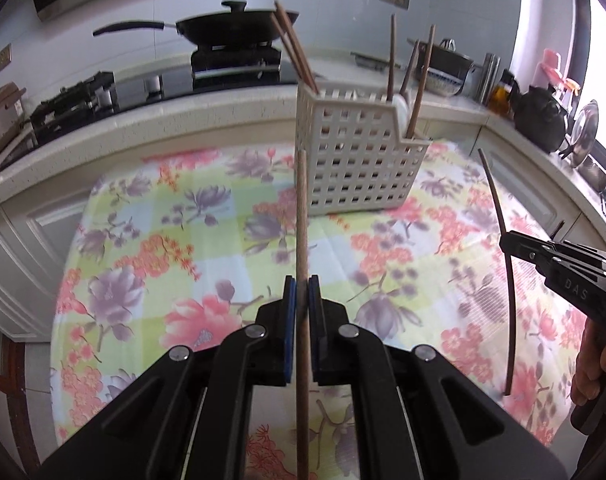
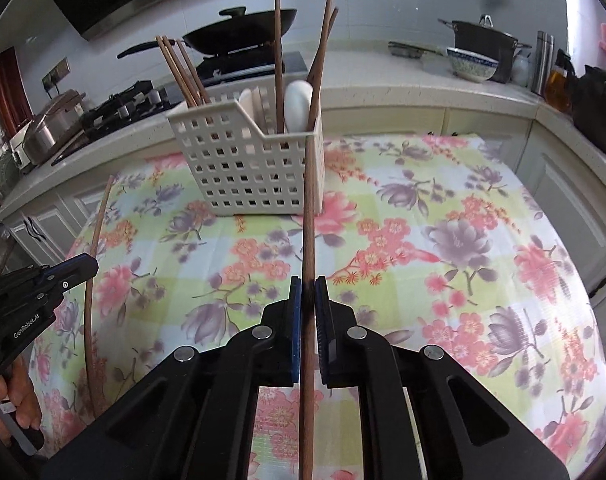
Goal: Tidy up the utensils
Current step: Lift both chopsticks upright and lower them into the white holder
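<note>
Floral tablecloth (image 1: 151, 240); both tools (image 1: 302, 286) (image 2: 308, 286) clamp chopsticks (image 1: 301, 216) (image 2: 310, 208) upright, pointing toward caddy (image 2: 247, 160).

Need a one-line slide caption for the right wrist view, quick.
Right gripper shut on a chopstick, white utensil basket ahead on floral tablecloth.

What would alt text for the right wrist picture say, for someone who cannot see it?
The right gripper is shut on a brown chopstick above a floral tablecloth. Behind it stands a white slotted basket holding chopsticks and spoons; at the left edge, the left gripper holds another chopstick.
</note>
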Demonstrator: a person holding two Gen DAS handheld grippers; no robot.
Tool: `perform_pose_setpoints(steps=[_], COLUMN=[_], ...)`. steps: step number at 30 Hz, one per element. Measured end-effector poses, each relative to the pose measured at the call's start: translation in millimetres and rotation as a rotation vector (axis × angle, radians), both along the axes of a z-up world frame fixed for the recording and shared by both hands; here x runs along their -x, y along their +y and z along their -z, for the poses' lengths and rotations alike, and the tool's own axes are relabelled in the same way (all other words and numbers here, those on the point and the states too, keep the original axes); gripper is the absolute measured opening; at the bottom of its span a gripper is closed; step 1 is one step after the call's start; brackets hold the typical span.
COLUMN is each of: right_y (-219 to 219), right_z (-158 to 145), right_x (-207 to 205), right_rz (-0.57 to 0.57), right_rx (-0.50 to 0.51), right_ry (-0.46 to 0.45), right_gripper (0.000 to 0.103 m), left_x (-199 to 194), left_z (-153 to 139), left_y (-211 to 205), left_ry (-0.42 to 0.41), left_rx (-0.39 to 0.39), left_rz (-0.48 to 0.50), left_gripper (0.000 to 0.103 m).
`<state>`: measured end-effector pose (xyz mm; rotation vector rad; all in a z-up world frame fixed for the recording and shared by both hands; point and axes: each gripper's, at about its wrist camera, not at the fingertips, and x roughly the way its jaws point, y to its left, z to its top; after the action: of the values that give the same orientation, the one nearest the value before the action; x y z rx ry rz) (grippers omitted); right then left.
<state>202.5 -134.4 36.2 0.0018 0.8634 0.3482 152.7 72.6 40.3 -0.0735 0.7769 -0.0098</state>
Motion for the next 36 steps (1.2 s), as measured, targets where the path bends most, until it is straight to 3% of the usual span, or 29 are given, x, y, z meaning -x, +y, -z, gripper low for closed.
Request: perform_pose_setpoints(steps=[15,36], right_y=[-13,-12], right_z=[-34,-57], right_x=[20,28], right_rz=[0.022,0.005], right_rx=[-0.011,-0.036], right_ry=[-0.079,-0.128], right_gripper=[0.009,0.009], left_x=[24,31], left_z=[-42,-59], left_y=[5,4], left_ry=[-0.158,-0.209], left_rx=[0.027,0.031], left_rz=[-0.031,-0.024], left_gripper=[0.006,0.006])
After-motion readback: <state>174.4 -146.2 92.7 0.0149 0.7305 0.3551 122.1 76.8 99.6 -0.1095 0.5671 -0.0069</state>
